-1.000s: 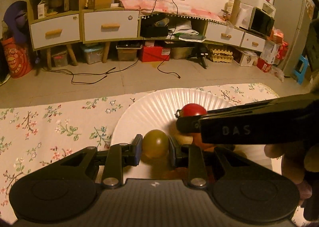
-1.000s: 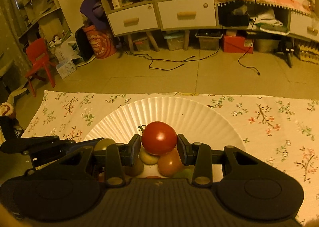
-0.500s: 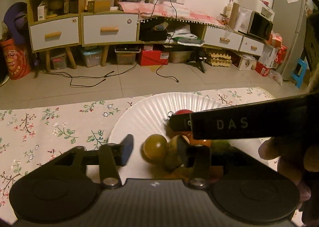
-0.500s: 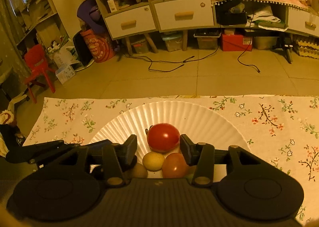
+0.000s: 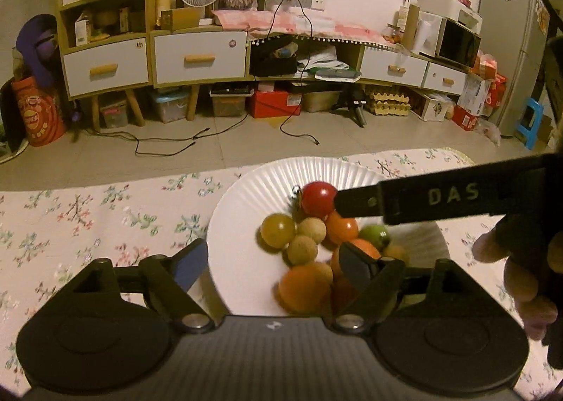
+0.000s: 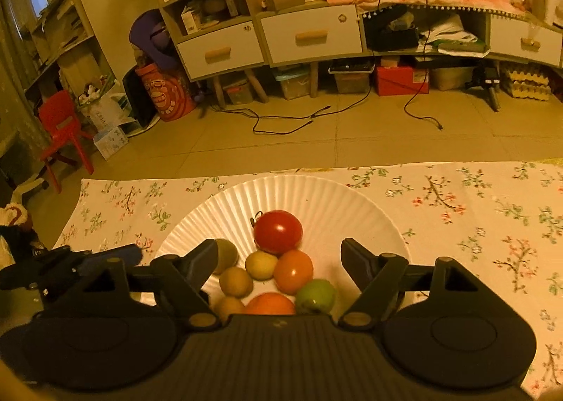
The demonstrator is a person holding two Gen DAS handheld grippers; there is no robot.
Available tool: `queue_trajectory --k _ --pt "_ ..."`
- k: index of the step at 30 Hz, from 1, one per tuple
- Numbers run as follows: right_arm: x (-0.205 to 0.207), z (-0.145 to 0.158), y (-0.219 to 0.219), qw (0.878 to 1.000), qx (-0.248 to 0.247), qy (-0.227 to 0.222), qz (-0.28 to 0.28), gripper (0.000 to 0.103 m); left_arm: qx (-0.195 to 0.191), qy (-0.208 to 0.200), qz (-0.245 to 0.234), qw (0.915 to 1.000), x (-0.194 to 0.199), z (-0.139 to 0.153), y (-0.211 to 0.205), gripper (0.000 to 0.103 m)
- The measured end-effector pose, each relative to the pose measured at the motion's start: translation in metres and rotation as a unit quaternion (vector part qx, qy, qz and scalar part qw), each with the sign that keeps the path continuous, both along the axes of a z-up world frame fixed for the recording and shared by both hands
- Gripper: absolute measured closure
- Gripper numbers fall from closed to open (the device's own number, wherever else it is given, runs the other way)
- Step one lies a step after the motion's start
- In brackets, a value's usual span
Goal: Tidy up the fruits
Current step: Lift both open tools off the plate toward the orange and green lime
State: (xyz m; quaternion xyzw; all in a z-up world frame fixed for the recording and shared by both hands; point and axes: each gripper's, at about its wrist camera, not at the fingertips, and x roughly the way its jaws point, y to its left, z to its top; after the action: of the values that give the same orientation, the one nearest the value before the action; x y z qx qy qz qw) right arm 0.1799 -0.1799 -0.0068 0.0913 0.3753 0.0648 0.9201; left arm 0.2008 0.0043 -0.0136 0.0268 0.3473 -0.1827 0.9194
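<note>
My left gripper (image 5: 272, 262) and right gripper (image 6: 276, 256) both hang wide open, jaws holding nothing, over the near rim of the white paper plate (image 6: 316, 196). Beyond them the fruits cluster on the plate, the red tomato (image 6: 278, 232) farthest.

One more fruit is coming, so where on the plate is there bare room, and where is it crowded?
The far arc of the white paper plate, beyond the red tomato, is bare, as is its right side. The near-left is crowded: fruits cluster touching below the tomato, around the orange fruit. The floral cloth right of the plate is also free.
</note>
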Motion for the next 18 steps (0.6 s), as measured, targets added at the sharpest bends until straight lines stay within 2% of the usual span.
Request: queue_trajectory --k 12,18 --pt "-0.047 0.017 0.005 0.999 -0.02 -0.026 0.008 0.01 0.024 0.004 -0.002 0.9997 -0.037 0.005 0.015 0.013" --pt "-0.066 0.017 0.008 0.999 -0.025 -0.03 0.016 0.008 0.023 0.006 0.007 0.9997 -0.051 0.006 0.024 0.007"
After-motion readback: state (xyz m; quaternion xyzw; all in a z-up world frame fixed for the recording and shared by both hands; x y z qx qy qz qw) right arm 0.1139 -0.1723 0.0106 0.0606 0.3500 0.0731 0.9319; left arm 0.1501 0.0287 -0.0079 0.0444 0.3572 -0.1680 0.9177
